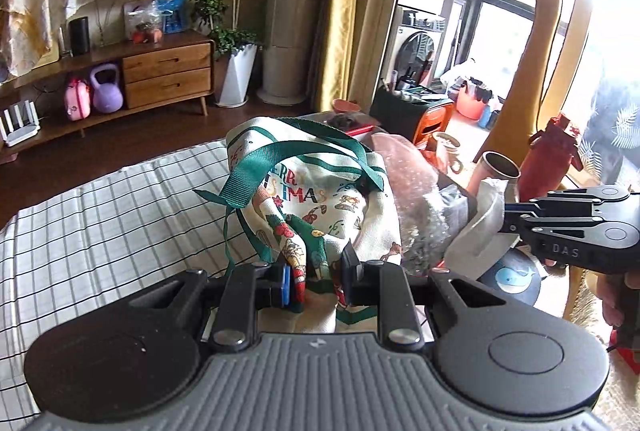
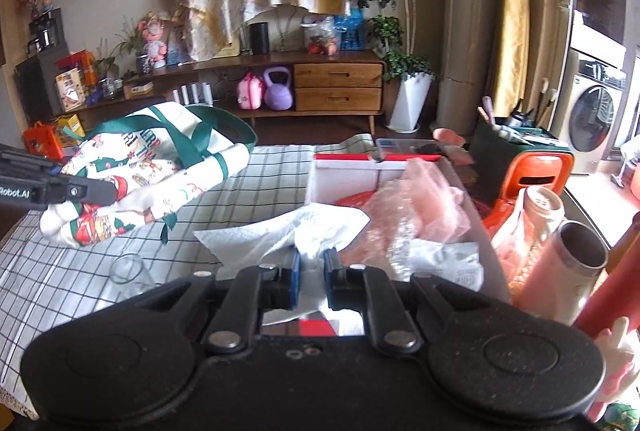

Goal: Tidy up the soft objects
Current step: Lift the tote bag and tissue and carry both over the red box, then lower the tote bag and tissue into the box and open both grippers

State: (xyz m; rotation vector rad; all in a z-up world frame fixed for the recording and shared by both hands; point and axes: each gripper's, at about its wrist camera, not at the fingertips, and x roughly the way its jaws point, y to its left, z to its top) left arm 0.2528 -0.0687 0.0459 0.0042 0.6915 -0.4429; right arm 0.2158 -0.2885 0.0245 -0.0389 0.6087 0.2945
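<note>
Above the counter (image 2: 80,263): left tongs (image 1: 320,273) clamped on bag (image 1: 312,207); right tongs (image 2: 311,263) pinching paper towel (image 2: 280,231); open box (image 2: 344,167) just beyond right tongs, nearer that hand.

Against the far wall stands a long wooden sideboard with two drawers (image 2: 338,87). Under its open part sit a purple kettlebell (image 2: 277,94) and a pink small bag (image 2: 250,93). To the right of it is a green plant in a white angular pot (image 2: 410,99). A black cylinder speaker (image 2: 259,37) stands on the top. At the right edge a white front-loading washing machine (image 2: 592,119) is visible. A clear glass jar (image 2: 129,271) lies on the checked worktop cloth (image 2: 80,271).
</note>
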